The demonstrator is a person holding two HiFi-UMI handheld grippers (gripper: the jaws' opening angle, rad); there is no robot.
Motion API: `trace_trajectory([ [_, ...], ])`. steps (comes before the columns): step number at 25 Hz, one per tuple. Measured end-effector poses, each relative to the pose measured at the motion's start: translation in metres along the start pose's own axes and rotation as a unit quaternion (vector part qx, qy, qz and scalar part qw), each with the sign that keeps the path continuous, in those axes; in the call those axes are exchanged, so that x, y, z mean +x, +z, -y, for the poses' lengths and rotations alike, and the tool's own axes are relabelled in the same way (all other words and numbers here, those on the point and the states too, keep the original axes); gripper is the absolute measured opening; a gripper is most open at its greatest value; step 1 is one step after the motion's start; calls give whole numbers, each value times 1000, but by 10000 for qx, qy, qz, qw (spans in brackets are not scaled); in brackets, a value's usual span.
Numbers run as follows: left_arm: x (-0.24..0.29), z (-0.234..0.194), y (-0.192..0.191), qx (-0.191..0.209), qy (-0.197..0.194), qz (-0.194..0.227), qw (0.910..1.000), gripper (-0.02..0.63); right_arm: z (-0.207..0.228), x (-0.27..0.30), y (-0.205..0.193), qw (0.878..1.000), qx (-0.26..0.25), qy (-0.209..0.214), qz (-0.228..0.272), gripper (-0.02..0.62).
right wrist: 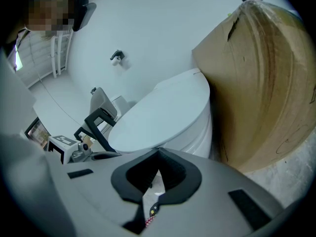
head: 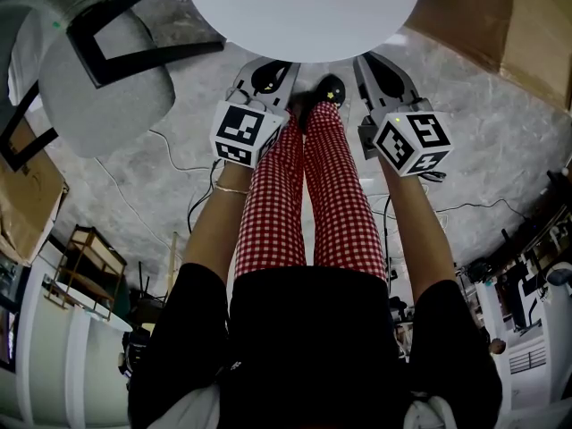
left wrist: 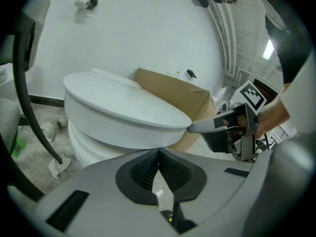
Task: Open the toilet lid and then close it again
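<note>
Evidently the toilet lid (head: 304,7) is lying shut on the bowl, so the opening step is judged to be in hand. The left gripper (head: 268,77) and right gripper (head: 380,71) are both held clenched and empty at the lid's front edge, the right tip seemingly touching its rim. A lift from beneath that rim is called for next. The toilet is set on a mottled grey floor (head: 500,141) crossed by cables (head: 179,164), against a white wall (left wrist: 148,28), between a cardboard box (right wrist: 266,83) and a grey chair (head: 98,88).
</note>
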State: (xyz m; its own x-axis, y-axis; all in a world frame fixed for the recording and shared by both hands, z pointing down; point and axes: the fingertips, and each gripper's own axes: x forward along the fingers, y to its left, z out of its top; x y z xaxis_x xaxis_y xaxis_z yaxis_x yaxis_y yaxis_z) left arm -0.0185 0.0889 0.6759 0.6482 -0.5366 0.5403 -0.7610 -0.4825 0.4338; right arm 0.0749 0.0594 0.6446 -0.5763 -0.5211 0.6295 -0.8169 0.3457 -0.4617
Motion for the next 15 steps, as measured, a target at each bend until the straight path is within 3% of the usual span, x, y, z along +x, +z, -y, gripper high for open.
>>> trace_trajectory([
  [15,9,-8,-14,-31,-38,-144,9999,5,7,12,-13,9999,28,-31,-131,18],
])
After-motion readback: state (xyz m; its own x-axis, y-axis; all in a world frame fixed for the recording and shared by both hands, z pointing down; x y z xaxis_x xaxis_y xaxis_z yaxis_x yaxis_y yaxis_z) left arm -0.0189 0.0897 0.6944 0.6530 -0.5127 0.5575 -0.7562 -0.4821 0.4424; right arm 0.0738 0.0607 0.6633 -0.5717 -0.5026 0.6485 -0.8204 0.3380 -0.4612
